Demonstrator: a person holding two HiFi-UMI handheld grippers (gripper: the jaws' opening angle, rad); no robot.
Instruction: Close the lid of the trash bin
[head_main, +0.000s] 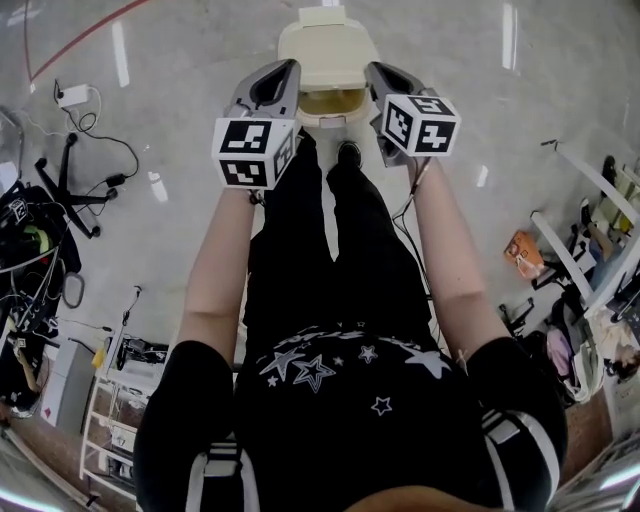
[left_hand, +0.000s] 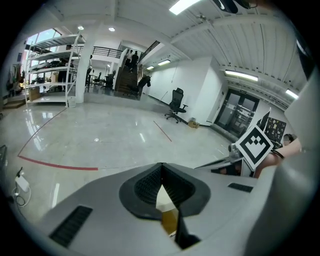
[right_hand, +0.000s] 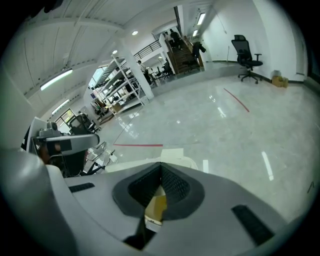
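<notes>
The cream trash bin (head_main: 322, 118) stands on the floor just ahead of the person's feet. Its lid (head_main: 328, 45) is raised and leans back, so the yellowish inside (head_main: 333, 102) shows. My left gripper (head_main: 290, 68) hangs over the bin's left rim, shut and holding nothing. My right gripper (head_main: 372, 70) hangs over the right rim, also shut and empty. In the left gripper view the left gripper (left_hand: 161, 166) has its jaws meeting at the tip, with a slice of bin (left_hand: 169, 215) below them. In the right gripper view the right gripper (right_hand: 161, 165) points past the lid (right_hand: 176, 159).
The person's black trouser legs and a shoe (head_main: 349, 152) stand right behind the bin. A power strip (head_main: 72, 96) with cables and a chair base (head_main: 70, 190) lie at the left. A wire rack (head_main: 115, 420) is at lower left, and clutter (head_main: 585, 300) at the right.
</notes>
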